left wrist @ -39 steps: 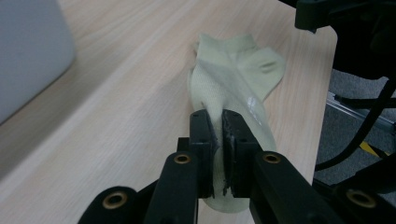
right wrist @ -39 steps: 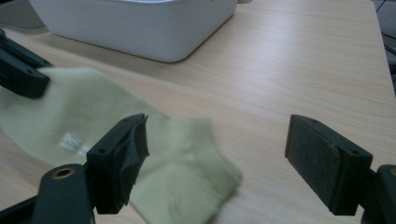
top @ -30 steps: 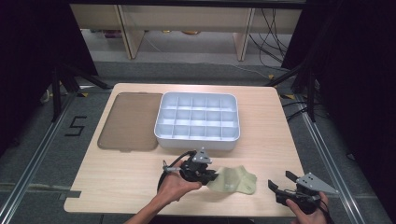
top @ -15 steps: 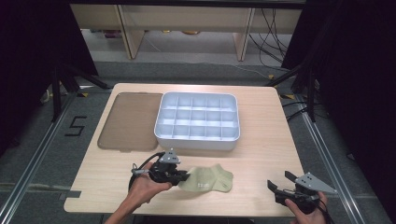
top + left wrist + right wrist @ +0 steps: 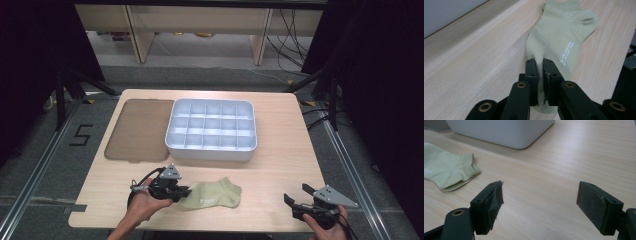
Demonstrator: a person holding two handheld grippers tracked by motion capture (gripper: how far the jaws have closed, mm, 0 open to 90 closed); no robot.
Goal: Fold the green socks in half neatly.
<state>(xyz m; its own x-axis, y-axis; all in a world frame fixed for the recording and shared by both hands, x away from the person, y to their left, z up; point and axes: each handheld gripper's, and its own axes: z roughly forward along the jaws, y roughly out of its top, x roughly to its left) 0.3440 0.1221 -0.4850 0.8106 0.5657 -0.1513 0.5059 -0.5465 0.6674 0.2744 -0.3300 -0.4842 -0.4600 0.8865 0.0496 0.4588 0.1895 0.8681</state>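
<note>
At the table's near edge, the left gripper (image 5: 539,65) pinches the toe end of a pale green ankle sock (image 5: 212,194), which lies flat on the wood. Right gripper (image 5: 540,202) waits spread wide (nothing between its jaws). White compartmented plastic tray (image 5: 211,130) appears empty; any sorting seems unstarted.

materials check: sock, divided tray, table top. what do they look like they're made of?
Sock: soft knit fabric, pale green, matte; ribbed cuff and fine weave show, and it puckers where the left gripper pinches it.
Tray: likely moulded plastic, light grey-white, smooth with a slight sheen, rounded corners.
Table: wood or wood-look laminate, light, matte; straight grain lines, but solid or veneer can't be told.
</note>
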